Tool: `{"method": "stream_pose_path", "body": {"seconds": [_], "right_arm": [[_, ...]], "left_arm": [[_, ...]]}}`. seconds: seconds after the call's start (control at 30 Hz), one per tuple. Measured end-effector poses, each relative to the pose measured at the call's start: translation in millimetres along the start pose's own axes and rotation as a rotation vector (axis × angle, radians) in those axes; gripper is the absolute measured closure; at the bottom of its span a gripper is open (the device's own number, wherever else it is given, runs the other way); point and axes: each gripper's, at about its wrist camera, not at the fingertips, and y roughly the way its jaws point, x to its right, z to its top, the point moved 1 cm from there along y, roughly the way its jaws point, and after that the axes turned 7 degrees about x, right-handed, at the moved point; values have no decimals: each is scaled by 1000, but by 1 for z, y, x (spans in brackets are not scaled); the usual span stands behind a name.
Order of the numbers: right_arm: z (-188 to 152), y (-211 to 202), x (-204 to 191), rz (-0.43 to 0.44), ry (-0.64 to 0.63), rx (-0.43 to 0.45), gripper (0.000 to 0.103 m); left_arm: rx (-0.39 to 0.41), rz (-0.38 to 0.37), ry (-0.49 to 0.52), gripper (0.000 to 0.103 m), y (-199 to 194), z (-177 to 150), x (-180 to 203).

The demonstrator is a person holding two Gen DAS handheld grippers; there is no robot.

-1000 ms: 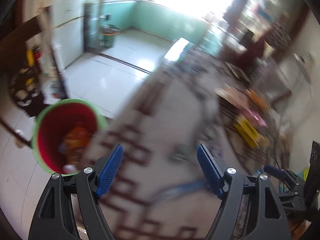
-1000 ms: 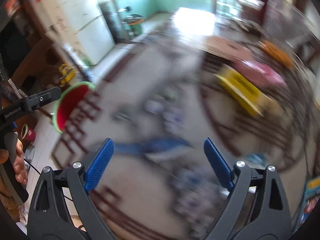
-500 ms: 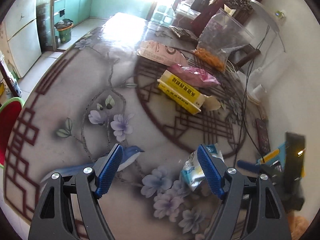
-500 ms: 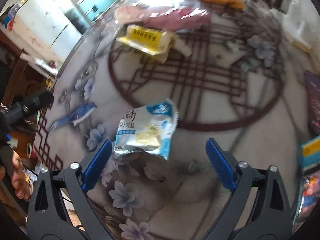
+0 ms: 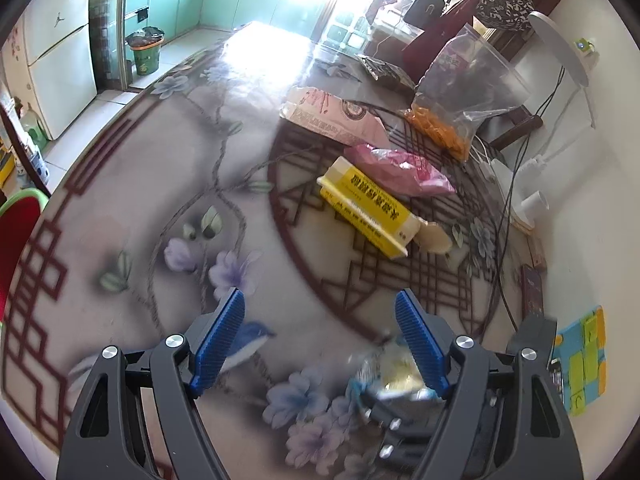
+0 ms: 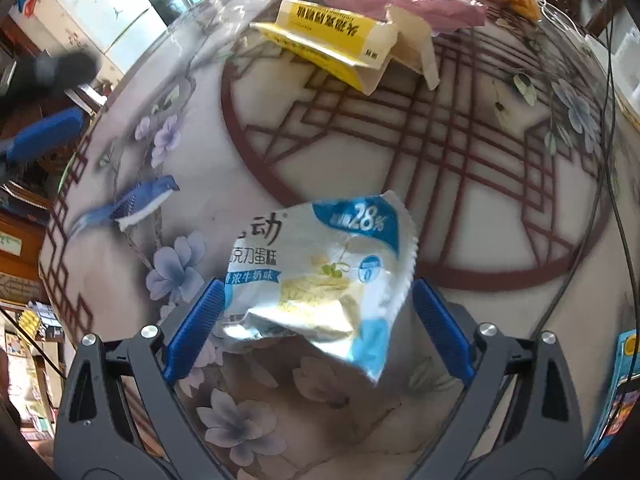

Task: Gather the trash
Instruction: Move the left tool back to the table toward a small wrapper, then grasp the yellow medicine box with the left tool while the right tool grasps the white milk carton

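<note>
A crumpled white and blue snack wrapper point(image 6: 320, 276) lies on the flower-patterned table point(image 6: 460, 208). My right gripper point(image 6: 318, 292) is open and low over it. One blue pad stands at each side edge of the wrapper, and neither presses on it. In the left wrist view the same wrapper point(image 5: 390, 374) shows blurred beside my right finger. My left gripper point(image 5: 320, 312) is open over bare table, with nothing between its fingers. Farther back lie a yellow carton point(image 5: 368, 204), a pink bag point(image 5: 400, 172) and a pink paper packet point(image 5: 332, 114).
A red bin with a green rim point(image 5: 16, 232) stands off the table's left edge. A clear bag of orange snacks point(image 5: 460, 92) and white cables point(image 5: 508, 200) sit at the far right. A blue and yellow booklet point(image 5: 584, 360) lies at the right edge.
Both grippers swung from beside the red bin to over the table. The right gripper sank toward the wrapper, which now fills the space between its pads. Both stay open.
</note>
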Motion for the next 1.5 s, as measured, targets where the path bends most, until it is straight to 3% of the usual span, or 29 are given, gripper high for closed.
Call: {"method": "stream_pose_path", "body": {"seconds": [0.03,0.17,0.23,0.27,0.3,0.33,0.6,0.8,0.87,0.93,0.97,1.03,1.13,1.5], "right_arm": [[0,0,-1,-3,-11,4,14],[3,-4,0,-12,-34,32,47],[3,-8,7,3,-6,41,53],[4,-10,9,8,5,48,62],[5,-17,13,18,23,68,84],[5,-20,17,30,30,71,99],[3,-50,44,30,133,145,99],[6,-69,63,42,198,189,99],[6,-70,66,45,213,190,99],[7,-71,66,47,217,195,99],[7,-72,64,50,215,202,99],[10,-73,62,54,208,210,99],[14,-73,57,56,196,214,99],[26,-77,37,60,158,244,99]], "left_arm": [[1,5,6,29,6,6,4],[4,-2,-9,22,27,24,17],[15,2,-14,20,40,34,24],[12,13,0,20,50,40,30],[3,20,15,20,59,45,36],[-1,20,20,20,65,48,40],[-42,67,-17,19,122,70,62],[-100,123,-19,17,151,64,64],[-126,122,-27,19,157,60,62],[-133,120,-26,29,160,58,61],[-124,123,-14,33,159,58,61],[-122,99,3,51,156,59,62],[-129,57,22,61,148,60,61],[-72,28,135,62,84,32,36]]}}
